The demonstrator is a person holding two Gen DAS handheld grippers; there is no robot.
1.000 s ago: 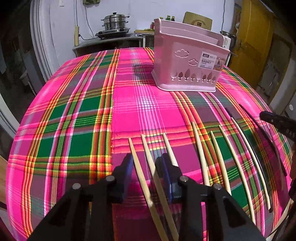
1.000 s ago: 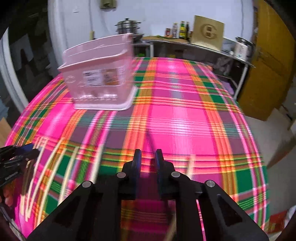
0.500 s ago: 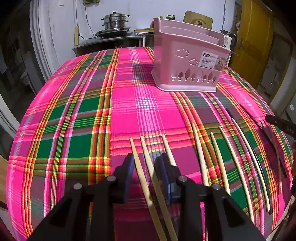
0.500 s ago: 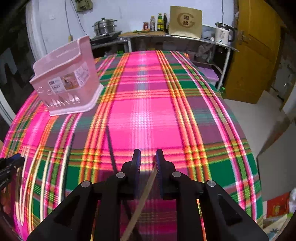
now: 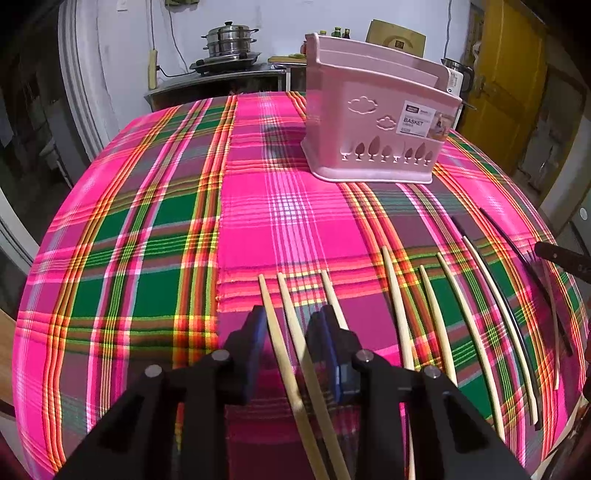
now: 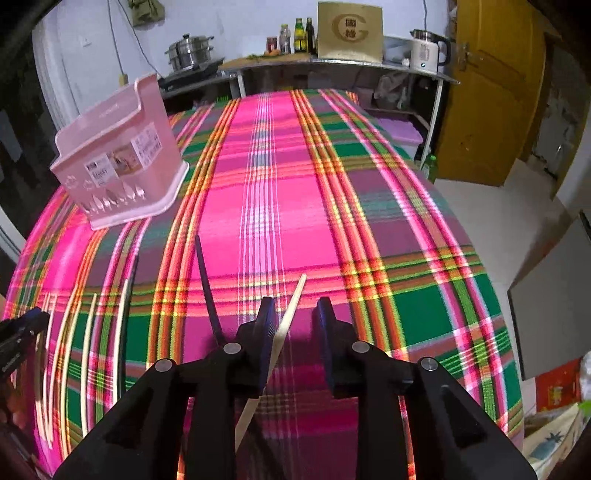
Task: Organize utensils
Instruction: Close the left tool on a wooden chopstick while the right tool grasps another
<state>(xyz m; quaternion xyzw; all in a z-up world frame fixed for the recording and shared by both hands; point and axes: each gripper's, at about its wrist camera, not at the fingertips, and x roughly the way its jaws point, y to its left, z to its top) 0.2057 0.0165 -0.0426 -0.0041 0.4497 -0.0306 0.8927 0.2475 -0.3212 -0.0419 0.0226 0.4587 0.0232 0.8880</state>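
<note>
Plainly, pale wooden chopsticks (image 5: 397, 306) are laid flat on plaid surface (image 5: 147, 229), nearer than pink basket (image 5: 373, 122). Judged light, stiff, thin, prone to roll; mid-shaft hold is advised. Left gripper (image 5: 291, 332) jaws apart around two sticks, unclamped. Right gripper (image 6: 293, 321) jaws just widened, one chopstick (image 6: 291, 314) loose between.

Pink basket (image 5: 373, 122), pink-green plaid tablecloth (image 5: 147, 236)

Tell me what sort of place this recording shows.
Most likely a home kitchen or dining corner: a stacked steel steamer pot on a back counter, sauce bottles and an electric kettle on a shelf, and a plaid-covered table with chopsticks.
</note>
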